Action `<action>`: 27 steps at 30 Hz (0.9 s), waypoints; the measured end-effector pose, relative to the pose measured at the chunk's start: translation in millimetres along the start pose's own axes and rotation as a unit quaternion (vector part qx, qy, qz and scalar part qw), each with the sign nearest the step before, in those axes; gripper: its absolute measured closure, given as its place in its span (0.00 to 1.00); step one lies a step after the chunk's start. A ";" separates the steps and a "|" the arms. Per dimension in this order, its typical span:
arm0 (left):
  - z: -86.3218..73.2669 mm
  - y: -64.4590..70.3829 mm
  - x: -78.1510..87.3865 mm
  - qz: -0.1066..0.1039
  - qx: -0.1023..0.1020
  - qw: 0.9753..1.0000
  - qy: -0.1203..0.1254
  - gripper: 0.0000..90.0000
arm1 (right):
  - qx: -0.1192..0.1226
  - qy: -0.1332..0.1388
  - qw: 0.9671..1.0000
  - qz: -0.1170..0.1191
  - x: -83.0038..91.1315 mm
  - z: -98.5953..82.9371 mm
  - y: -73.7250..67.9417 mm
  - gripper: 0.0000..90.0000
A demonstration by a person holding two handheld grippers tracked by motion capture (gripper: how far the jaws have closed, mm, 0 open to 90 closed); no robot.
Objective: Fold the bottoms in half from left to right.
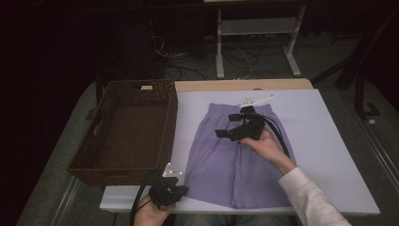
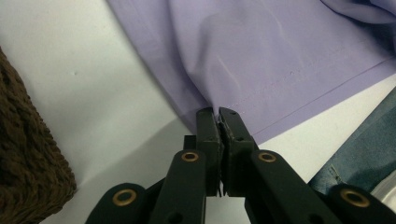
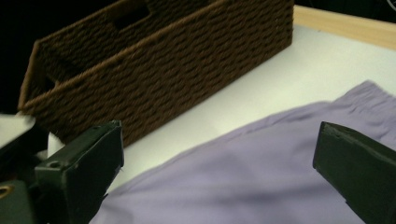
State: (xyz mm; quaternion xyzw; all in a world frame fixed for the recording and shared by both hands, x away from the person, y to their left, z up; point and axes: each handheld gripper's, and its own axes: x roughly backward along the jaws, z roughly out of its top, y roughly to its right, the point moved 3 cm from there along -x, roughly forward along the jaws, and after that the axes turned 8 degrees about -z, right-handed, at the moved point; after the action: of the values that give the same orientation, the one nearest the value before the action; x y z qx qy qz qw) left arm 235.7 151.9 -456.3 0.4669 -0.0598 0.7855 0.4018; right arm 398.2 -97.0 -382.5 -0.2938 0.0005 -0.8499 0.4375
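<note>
Purple shorts (image 1: 235, 160) lie flat on the white table cover (image 1: 324, 141), waistband at the far end. My left gripper (image 1: 181, 190) is at the near left corner of the shorts. In the left gripper view its jaws are shut (image 2: 218, 113) on that corner of the purple fabric (image 2: 280, 56), and a crease runs up from the tips. My right gripper (image 1: 228, 125), held in a hand with a white sleeve, hovers over the upper part of the shorts and points left. It stands wide open (image 3: 219, 154) above the purple cloth (image 3: 243, 177), with nothing between its fingers.
A brown wicker basket (image 1: 167, 136) stands at the left of the table, also seen as a wicker basket (image 3: 163, 60) and a basket corner (image 2: 28, 177). A white plastic piece (image 1: 256, 100) lies beyond the waistband. The wooden table edge (image 1: 235, 85) runs along the back.
</note>
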 end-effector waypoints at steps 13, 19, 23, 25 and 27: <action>1.6 4.0 -1.0 -0.021 -0.020 1.000 0.006 0.98 | -0.003 0.003 1.000 -0.020 -30.5 31.0 16.7 0.03; 2.3 4.4 0.7 -0.031 -0.025 0.999 0.014 0.97 | -0.005 -0.007 1.000 -0.028 -46.8 39.5 23.1 0.03; 2.5 4.3 1.8 -0.037 -0.025 0.999 0.018 0.97 | -0.005 -0.014 0.999 -0.034 -58.5 43.9 26.8 0.03; 2.6 4.5 2.3 -0.039 -0.026 0.999 0.021 0.97 | -0.004 -0.018 0.999 -0.038 -64.1 45.4 28.7 0.03; 2.6 4.8 2.7 -0.042 -0.026 0.999 0.021 0.97 | -0.005 -0.021 0.999 -0.043 -69.6 46.4 30.4 0.03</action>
State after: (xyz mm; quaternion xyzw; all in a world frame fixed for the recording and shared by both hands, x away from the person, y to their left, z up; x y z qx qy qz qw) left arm 233.5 149.0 -451.3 0.4416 -0.0517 0.7761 0.4472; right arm 474.9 -52.2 -386.6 -0.3136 -0.0174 -0.8615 0.3989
